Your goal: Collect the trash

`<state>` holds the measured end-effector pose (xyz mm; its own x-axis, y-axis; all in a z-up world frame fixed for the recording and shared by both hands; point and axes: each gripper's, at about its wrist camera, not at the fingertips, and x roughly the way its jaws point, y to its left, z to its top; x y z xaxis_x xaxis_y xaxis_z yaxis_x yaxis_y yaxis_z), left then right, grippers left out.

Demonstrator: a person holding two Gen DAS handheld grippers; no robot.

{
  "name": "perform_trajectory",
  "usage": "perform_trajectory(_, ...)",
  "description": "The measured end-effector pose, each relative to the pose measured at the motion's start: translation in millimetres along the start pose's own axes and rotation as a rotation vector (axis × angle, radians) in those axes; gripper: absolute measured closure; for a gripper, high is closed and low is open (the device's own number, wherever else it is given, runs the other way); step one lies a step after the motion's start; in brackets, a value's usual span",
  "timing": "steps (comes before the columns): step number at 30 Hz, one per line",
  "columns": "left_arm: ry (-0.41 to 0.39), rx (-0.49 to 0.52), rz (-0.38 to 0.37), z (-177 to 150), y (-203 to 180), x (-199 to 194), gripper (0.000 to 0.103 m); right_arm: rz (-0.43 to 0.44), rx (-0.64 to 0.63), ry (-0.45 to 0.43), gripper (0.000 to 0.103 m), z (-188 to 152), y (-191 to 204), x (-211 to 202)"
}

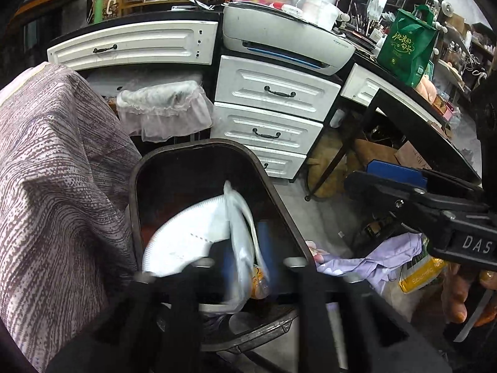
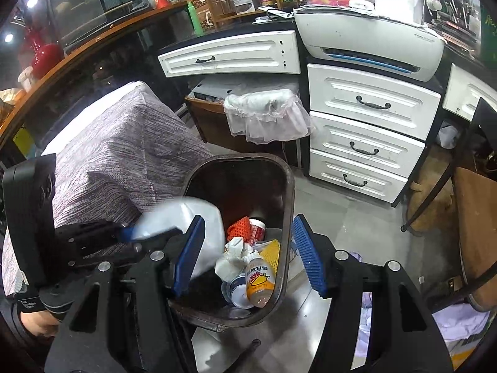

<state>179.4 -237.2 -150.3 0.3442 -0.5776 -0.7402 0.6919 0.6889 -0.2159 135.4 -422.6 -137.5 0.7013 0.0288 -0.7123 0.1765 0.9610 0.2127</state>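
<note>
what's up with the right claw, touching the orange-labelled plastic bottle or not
Apart. Right wrist view: open right claw straddles the orange-labelled plastic bottle, gaps both sides.

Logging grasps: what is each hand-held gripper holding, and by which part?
Right hand-held gripper: open, nothing held. Left hand-held gripper: a blurred white paper plate lies between its jaws over the bin; whether it is gripped cannot be told.

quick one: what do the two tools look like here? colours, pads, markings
Both are black plastic with silver bolt heads. The right tool has two angular fingers with ribbed blue pads. In the left camera's view its side carries white letters "DAS". The left tool has a blue pad too, plus a small white-text label. A bare hand shows below.
</note>
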Motion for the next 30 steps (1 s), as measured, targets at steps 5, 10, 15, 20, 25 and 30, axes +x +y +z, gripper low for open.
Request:
perform_trajectory(5, -0.068, -0.02, -0.014, 2, 0, -19, 0.029, -0.049, 0.013, -0.033, 0.033, 3, -4, -6)
perform_trajectory(10, -0.146, -0.031, 0.011, 4, -2, -48, 0.01, -0.103, 0.031, -0.085, 0.028, 7, -6, -16)
perform_trajectory(15, -0.242, -0.005, 0.039, 6, -8, -88, 0.006, -0.159, 0.038, -0.173, 0.018, 10, 3, -36)
perform_trajectory(20, -0.317, 0.028, 0.113, 2, -6, -133, 0.006, -0.136, 0.042, -0.271, 0.007, 12, 28, -63)
perform_trajectory(25, -0.397, 0.01, 0.182, -10, 7, -170, 0.006, -0.101, -0.043, -0.375, 0.006, 9, 79, -94)
perform_trajectory(30, -0.463, 0.051, 0.27, -30, 15, -207, 0.006, -0.044, -0.112, -0.422, 0.006, -2, 124, -115)
